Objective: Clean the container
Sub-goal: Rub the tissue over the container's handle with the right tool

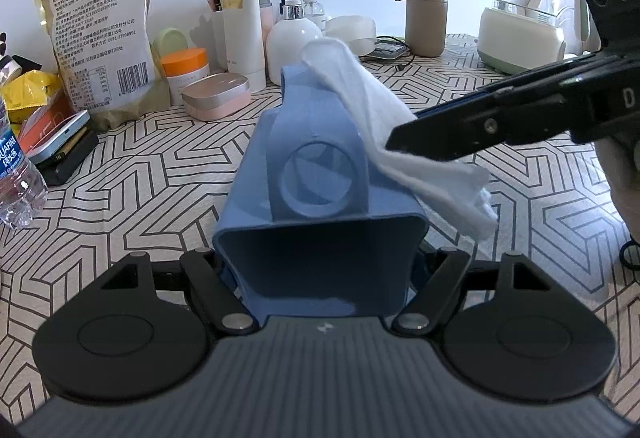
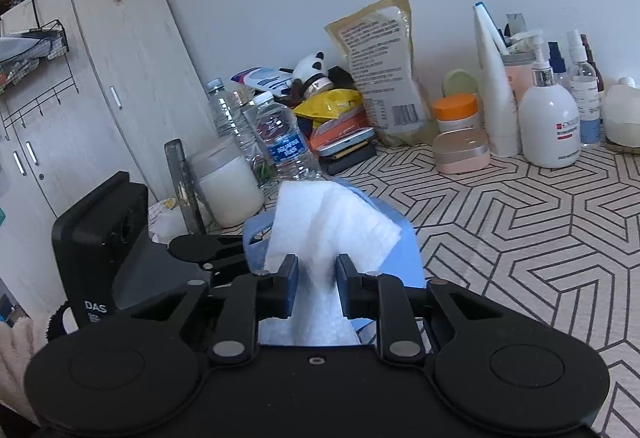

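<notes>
The container, blue rigid plastic, is clamped at its open end by the left gripper, above the table. It looks light, smooth and likely slippery. The right gripper pinches a soft white wipe draped on it. The rim suits holding.

My right gripper pinching a white wipe between its pads, the wipe draped over the blue container, my left gripper beside it, patterned tablecloth below
</notes>
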Motion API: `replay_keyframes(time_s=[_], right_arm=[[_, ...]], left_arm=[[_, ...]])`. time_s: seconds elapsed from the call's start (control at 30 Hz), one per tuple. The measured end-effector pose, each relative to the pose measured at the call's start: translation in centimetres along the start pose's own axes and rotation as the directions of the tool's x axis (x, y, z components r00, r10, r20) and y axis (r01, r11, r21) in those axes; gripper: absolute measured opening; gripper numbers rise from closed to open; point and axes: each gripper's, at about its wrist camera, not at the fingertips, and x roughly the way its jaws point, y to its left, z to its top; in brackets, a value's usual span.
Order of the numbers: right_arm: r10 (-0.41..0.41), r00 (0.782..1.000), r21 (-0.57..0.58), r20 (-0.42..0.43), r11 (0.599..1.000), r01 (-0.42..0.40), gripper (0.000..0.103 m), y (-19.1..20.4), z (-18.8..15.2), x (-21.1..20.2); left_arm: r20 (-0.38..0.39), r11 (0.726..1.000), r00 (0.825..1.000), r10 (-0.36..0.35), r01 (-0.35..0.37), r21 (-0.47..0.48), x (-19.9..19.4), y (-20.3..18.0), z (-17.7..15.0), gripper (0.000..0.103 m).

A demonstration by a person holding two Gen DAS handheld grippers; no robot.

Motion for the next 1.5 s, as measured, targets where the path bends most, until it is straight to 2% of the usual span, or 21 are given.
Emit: replay_keyframes(time_s=[0.5,0.63,0.73,0.83,0.93,1.07,1.37,1.5], right_arm=[[-0.038,0.999,0.031,0.013,0.999,0.038,0.026,-1.0,-0.1,-0.1],[-0.082,0.997,0.015,0.012,0.997,0.082,0.026,-1.0,-0.1,-0.1],[-0.12,0.993,0.007,-0.006,0.993,0.12,0.025,-1.2,-0.3,0.1],[-0.081,0.996,0.056,-0.03,0.995,0.083,0.023,-1.9,-0.6,0.6],[-0.13,0.989,0.029,-0.068,0.991,0.133,0.023,-2.0,-0.9,1.4],[-0.14,0.986,0.036,-0.092,0.989,0.144,0.023,-2.3,-1.1,1.9],[-0.039,0.999,0.043,-0.033,0.998,0.041,0.022,-1.3,-0.5,0.3],[0.059,0.998,0.069,-0.001,0.996,-0.059,0.022,-1.2,-0.2,-0.3]], left_arm=[[0.002,1.0,1.0,0.002,-0.002,0.006,0.0,-0.1,0.0,0.075],[-0.001,1.0,1.0,-0.004,0.004,0.002,0.0,0.0,0.0,0.075],[-0.005,1.0,1.0,0.0,0.0,0.002,0.1,0.0,0.1,0.076],[-0.005,1.0,1.0,0.003,-0.003,0.002,0.1,-0.1,0.0,0.076],[-0.005,1.0,1.0,0.009,-0.009,0.006,0.1,-0.2,0.0,0.076],[-0.004,1.0,1.0,0.009,-0.009,0.004,0.0,-0.2,0.0,0.076],[-0.006,1.0,1.0,0.0,0.0,-0.014,0.1,0.2,0.1,0.076],[-0.006,1.0,1.0,0.002,-0.002,0.019,0.1,-0.4,0.1,0.075]])
